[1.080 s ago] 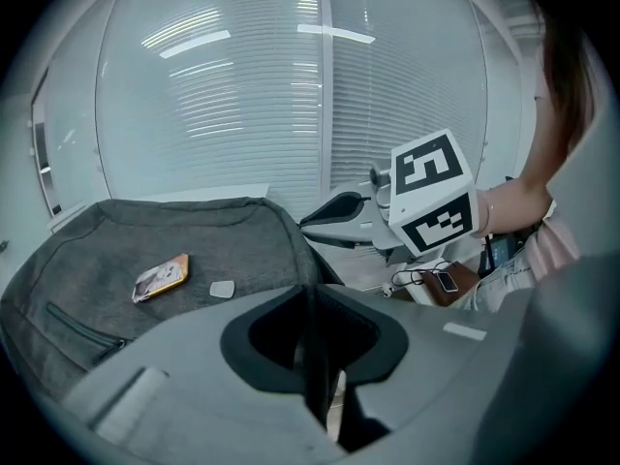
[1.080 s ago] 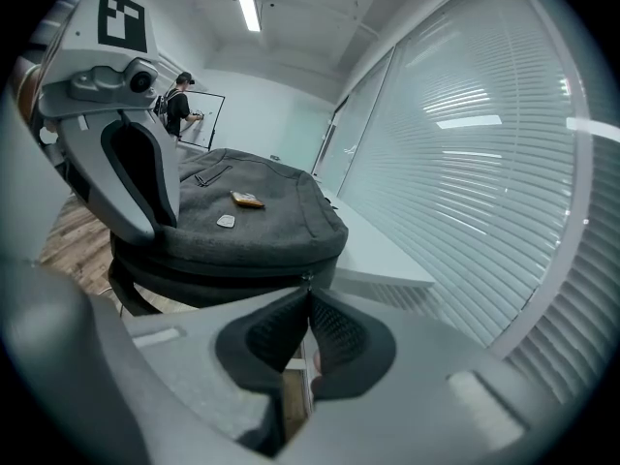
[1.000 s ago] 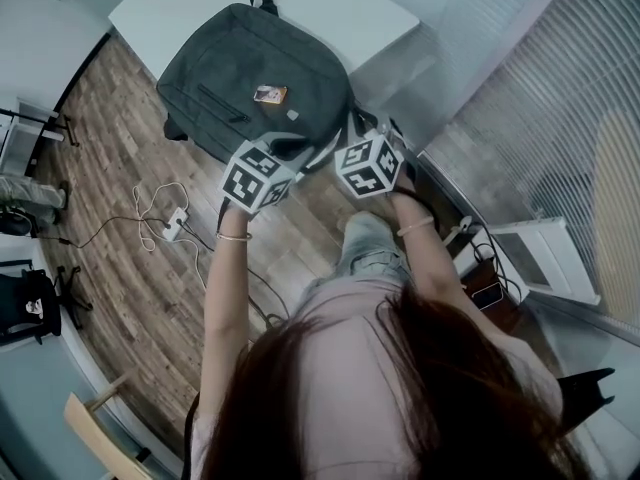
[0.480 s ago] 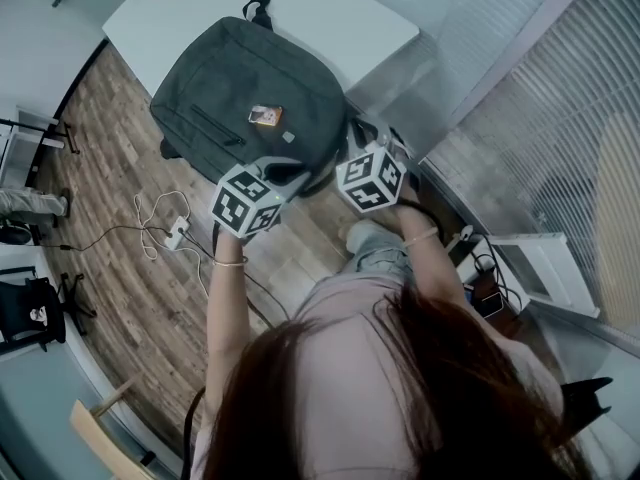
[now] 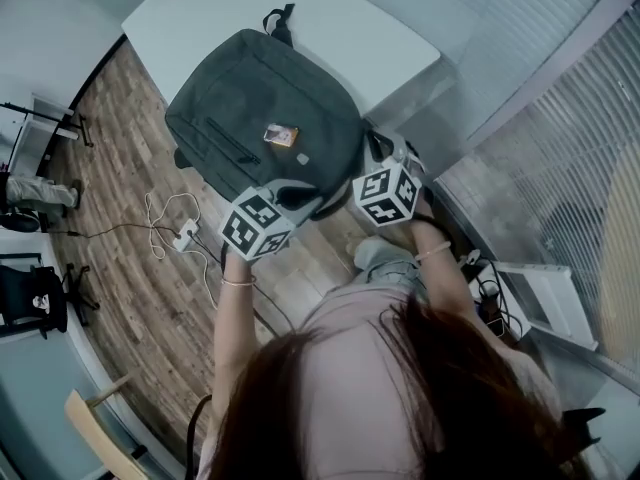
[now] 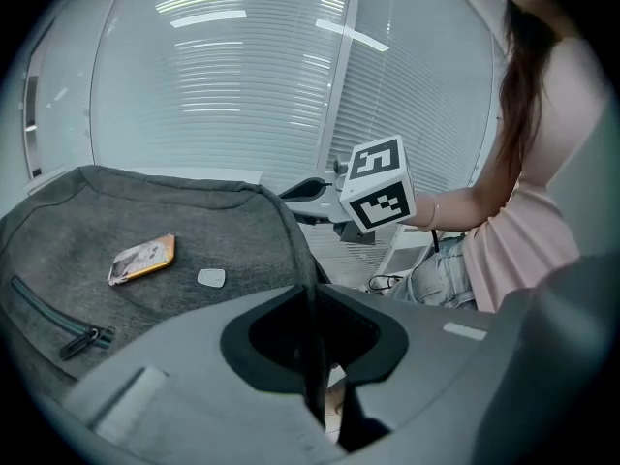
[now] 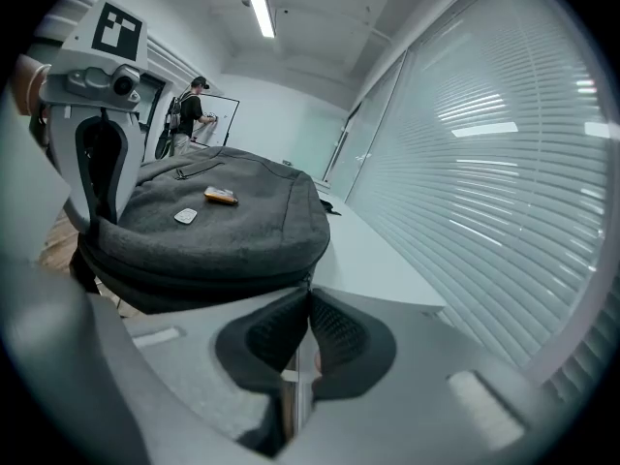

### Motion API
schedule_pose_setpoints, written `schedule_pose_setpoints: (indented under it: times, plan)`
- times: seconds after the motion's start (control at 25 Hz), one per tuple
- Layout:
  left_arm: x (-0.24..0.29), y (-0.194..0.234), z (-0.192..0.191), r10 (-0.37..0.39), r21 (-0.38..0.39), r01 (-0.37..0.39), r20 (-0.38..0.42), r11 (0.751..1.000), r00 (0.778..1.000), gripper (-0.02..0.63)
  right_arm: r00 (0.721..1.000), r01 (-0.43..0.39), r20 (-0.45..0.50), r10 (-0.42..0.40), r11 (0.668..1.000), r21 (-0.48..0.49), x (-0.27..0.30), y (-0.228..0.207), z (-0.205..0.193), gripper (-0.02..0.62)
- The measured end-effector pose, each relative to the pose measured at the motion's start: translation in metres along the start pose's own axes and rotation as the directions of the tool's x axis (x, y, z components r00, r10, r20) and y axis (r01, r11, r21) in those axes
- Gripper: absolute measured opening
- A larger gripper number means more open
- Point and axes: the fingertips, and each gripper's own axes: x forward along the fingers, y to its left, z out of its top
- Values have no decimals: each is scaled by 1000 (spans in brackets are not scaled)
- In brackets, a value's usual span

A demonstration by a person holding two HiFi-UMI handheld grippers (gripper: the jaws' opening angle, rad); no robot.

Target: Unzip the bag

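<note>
1. Office chair (image 5: pixel 30 303): black, at far left, standing on the wooden floor (image 5: pixel 130 298).

2. Power strip (image 5: pixel 186 233): white, lying on the floor among loose thin cables, left of the person's left arm.

3. Bag (image 5: pixel 262 113): dark grey backpack, lying flat, front face up, on the white counter (image 5: pixel 340 28). Its near end overhangs the counter edge, above the floor.
- Carry handle (image 5: pixel 280 18): at the far end, resting on the counter.
- Pocket zip (image 5: pixel 232 143): a slanted line on the front face, zipped shut.
- Orange tag (image 5: pixel 281 135) and small pale patch (image 5: pixel 302 155): both near the middle of the front face, close together.

4. Left tool (image 6: pixel 311 298): at the near left corner of the bag. The jaws stand narrow, nipping a thin dark fold of the bag's edge between the pads.

5. Right tool (image 7: pixel 308 298): at the near right corner of the bag, just beside the left tool. The jaws are brought together, with the tips against the side seam (image 7: pixel 234 275) that runs round the bag. Whether a zip puller sits between the pads cannot be made out.

6. Person: seen from above, in a pale pink top, one tool in each hand.

7. Blinds (image 5: pixel 560 138): slatted, along the window wall at right, beyond the counter.
</note>
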Motion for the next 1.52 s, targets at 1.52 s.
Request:
schedule_pose_setpoints:
  times: [1.52]
  plan:
    - [5, 1, -8, -9, 11, 9, -35, 1000, 999, 44, 949, -309, 12, 316, 935, -171, 59, -28, 37, 19]
